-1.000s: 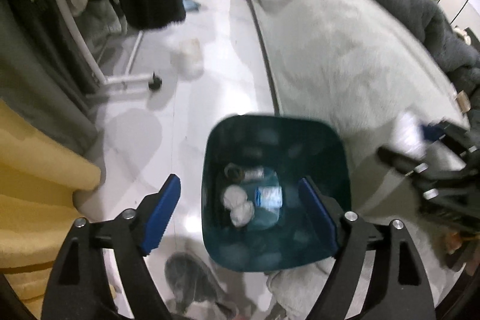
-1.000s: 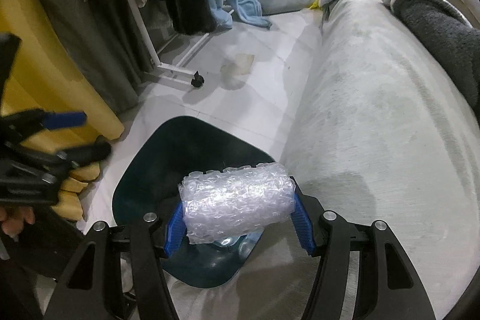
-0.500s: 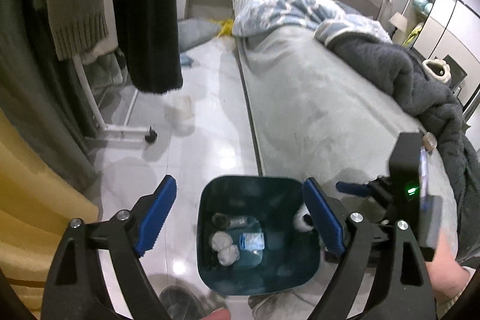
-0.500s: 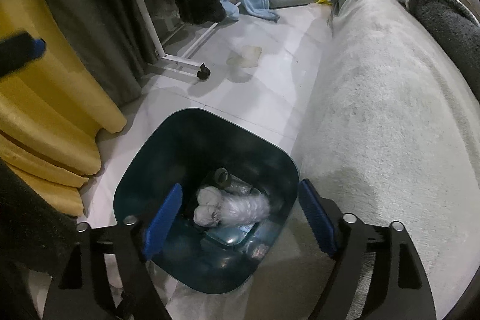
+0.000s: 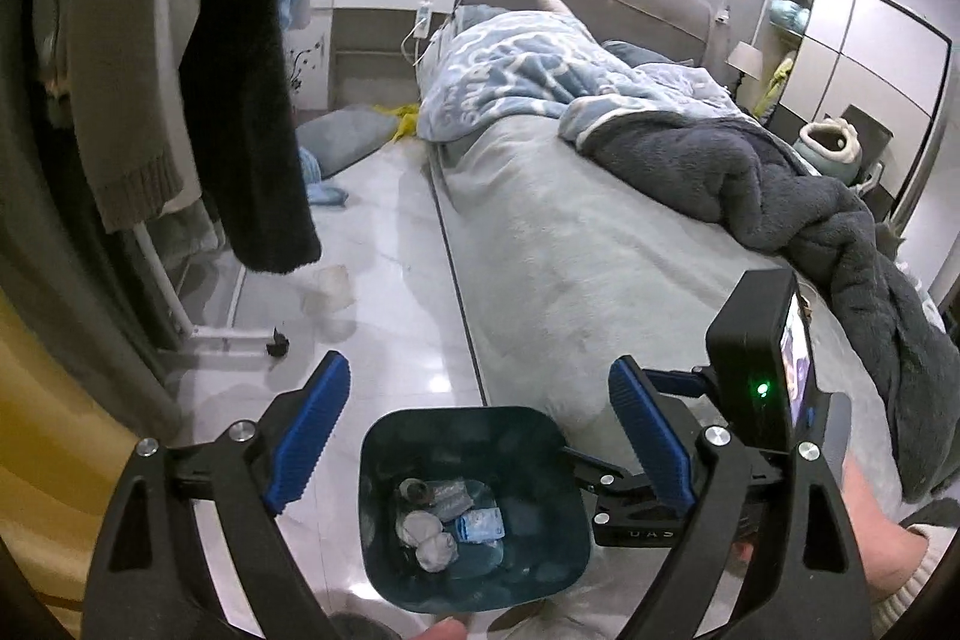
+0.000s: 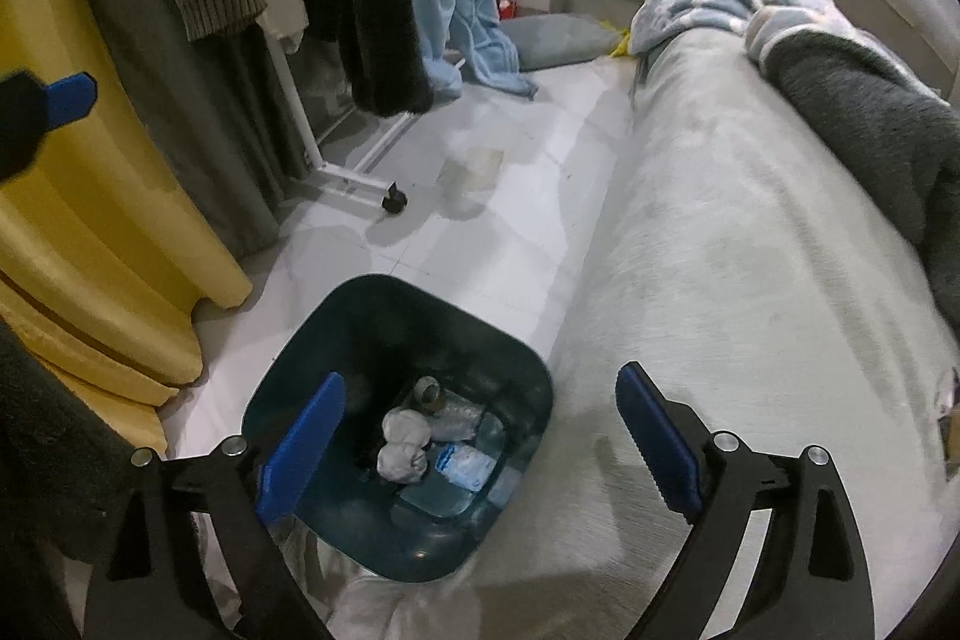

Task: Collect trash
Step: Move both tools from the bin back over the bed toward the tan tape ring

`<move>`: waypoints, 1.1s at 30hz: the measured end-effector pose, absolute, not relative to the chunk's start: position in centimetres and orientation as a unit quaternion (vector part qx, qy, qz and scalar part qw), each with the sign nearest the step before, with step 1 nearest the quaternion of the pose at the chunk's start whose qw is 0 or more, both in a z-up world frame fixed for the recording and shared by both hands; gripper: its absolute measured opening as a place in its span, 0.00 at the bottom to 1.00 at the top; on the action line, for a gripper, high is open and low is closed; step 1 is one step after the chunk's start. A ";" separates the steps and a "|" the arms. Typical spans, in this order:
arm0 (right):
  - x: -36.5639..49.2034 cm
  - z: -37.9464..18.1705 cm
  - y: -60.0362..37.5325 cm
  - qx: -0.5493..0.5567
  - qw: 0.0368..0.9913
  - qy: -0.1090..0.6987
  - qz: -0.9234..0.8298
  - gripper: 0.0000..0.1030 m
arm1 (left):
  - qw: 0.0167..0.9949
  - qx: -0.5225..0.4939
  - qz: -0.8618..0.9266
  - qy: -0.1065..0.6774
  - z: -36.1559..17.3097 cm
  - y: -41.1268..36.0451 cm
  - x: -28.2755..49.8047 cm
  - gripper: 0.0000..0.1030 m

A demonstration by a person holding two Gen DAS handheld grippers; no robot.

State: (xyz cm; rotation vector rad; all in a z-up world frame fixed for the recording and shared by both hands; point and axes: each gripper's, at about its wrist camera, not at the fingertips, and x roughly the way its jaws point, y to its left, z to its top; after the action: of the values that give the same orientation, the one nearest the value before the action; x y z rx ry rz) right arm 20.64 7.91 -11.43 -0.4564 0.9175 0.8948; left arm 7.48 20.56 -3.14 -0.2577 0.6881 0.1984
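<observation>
A dark teal trash bin (image 5: 543, 430) stands on the floor beside the bed; it also shows in the right wrist view (image 6: 336, 304). Inside lie crumpled white tissues (image 5: 429, 538) (image 6: 402, 439), a clear bubble-wrap roll (image 6: 459, 421) and a blue-white packet (image 5: 477, 526). My left gripper (image 5: 480, 430) is open and empty, high above the bin. My right gripper (image 6: 480, 439) is open and empty over the bin's right edge; its body shows in the left wrist view (image 5: 756, 400).
The bed (image 5: 570, 244) with a grey blanket (image 5: 780, 196) fills the right side. A clothes rack (image 6: 354, 172) with hanging clothes stands left. A clear plastic bag (image 6: 474, 169) lies on the white floor. Yellow curtain (image 6: 90, 244) at left.
My right gripper opened and dropped the bubble-wrap roll into the bin. Both grippers rose and pulled back, so the bin looks smaller.
</observation>
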 end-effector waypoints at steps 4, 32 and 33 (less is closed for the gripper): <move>20.8 -10.5 6.2 -0.210 0.788 0.412 0.406 0.91 | 0.931 -0.121 0.092 0.331 -2.7 19.2 7.7 0.87; 24.8 -7.0 -8.3 -0.210 0.861 0.366 0.285 0.96 | 0.941 -0.078 0.007 0.330 -0.8 8.8 13.7 0.79; 25.0 -7.1 -8.7 -0.214 0.861 0.364 0.282 0.96 | 0.941 -0.078 0.003 0.330 -0.9 8.5 14.1 0.79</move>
State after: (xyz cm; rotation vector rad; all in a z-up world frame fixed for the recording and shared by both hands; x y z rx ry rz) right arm 24.95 -8.72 -7.08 -0.4499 0.7647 0.5913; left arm 14.07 8.50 -0.86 -0.1588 0.6740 0.0068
